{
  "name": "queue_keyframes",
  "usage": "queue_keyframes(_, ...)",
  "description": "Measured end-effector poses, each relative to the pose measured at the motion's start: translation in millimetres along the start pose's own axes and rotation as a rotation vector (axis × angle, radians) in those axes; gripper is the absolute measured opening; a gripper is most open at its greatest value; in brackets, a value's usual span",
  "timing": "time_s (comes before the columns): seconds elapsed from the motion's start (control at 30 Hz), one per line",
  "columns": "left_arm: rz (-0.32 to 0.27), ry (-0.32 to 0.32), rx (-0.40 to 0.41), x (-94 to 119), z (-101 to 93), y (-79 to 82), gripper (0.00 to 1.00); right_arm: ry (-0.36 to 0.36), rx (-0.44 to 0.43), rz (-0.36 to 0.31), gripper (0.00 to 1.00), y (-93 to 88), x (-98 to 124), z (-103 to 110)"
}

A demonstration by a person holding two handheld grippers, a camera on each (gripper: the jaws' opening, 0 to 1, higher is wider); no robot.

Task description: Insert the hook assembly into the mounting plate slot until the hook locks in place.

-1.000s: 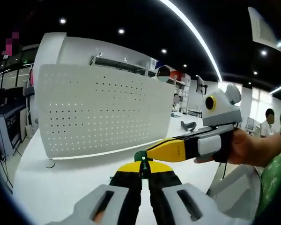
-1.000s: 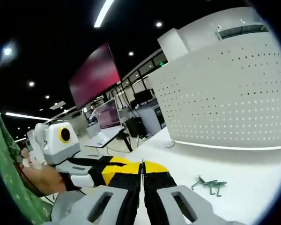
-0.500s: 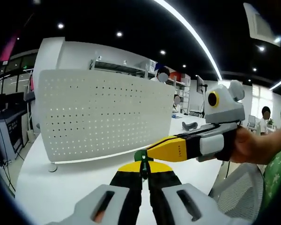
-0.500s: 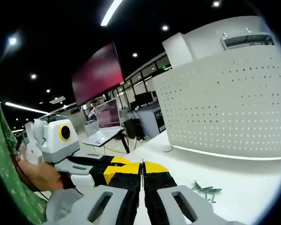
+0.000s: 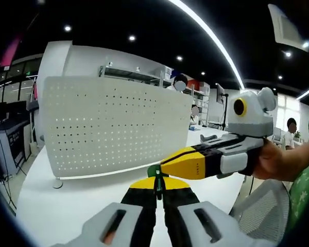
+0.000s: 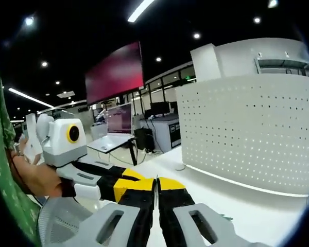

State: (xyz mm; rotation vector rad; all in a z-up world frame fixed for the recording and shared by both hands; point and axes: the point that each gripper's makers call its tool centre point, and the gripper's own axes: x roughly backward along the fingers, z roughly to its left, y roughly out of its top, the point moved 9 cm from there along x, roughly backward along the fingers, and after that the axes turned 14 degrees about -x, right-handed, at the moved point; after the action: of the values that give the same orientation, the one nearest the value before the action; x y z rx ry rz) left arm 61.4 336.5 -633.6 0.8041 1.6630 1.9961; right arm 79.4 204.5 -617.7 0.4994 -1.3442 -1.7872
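Note:
The white perforated mounting plate [image 5: 113, 126] stands upright on the white table, ahead of both grippers; it also shows at the right of the right gripper view as the plate [image 6: 252, 134]. My left gripper [image 5: 155, 180] is shut, with a small green hook piece [image 5: 154, 171] pinched at its yellow tips. My right gripper [image 5: 167, 163] comes in from the right, held by a hand, shut, its yellow tip touching the green piece. In the right gripper view my right gripper [image 6: 156, 181] is shut and the left gripper [image 6: 118, 188] meets it from the left.
The white table [image 5: 67, 206] runs up to the plate's foot. A grey mesh chair [image 5: 262, 216] is at the lower right. Desks with monitors [image 6: 118, 123] and a large dark red screen [image 6: 116, 72] stand behind. A person [image 5: 293, 134] is far off at the right.
The right gripper view has tilted up, so the green parts lying on the table have slid out of sight. In the left gripper view the right gripper's rear has risen slightly; both tips stay together.

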Motion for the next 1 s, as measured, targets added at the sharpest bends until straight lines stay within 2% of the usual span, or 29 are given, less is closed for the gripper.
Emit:
queue_keyframes(0.17, -0.001, -0.003, 0.003, 0, -0.4, -0.5, 0.02, -0.008, -0.013, -0.021, 0.05, 4.3, 2, -3)
queue_keyframes(0.43, 0.0, 0.023, 0.008, 1, 6.8, -0.6, 0.03, -0.06, -0.01, -0.04, 0.05, 5.9, 9, -16)
queue_keyframes(0.53, 0.003, 0.032, 0.009, 1, 10.9, 0.1, 0.03, -0.088, 0.088, -0.018, 0.07, 3.2, 10, -21)
queue_keyframes(0.57, 0.004, 0.037, 0.008, 1, 12.8, 0.6, 0.03, -0.087, 0.107, -0.018, 0.08, 2.4, 10, -21)
queue_keyframes(0.6, 0.004, 0.04, 0.006, 1, 14.3, 1.0, 0.03, -0.087, 0.091, -0.022, 0.09, 1.5, 11, -21)
queue_keyframes(0.7, 0.002, 0.052, 0.004, 1, 19.5, 3.1, 0.03, -0.101, 0.089, -0.03, 0.17, 1.7, 12, -24)
queue_keyframes(1.0, -0.002, 0.096, -0.006, 1, 38.9, 7.6, 0.03, -0.182, 0.063, -0.119, 0.45, 13.0, 21, -38)
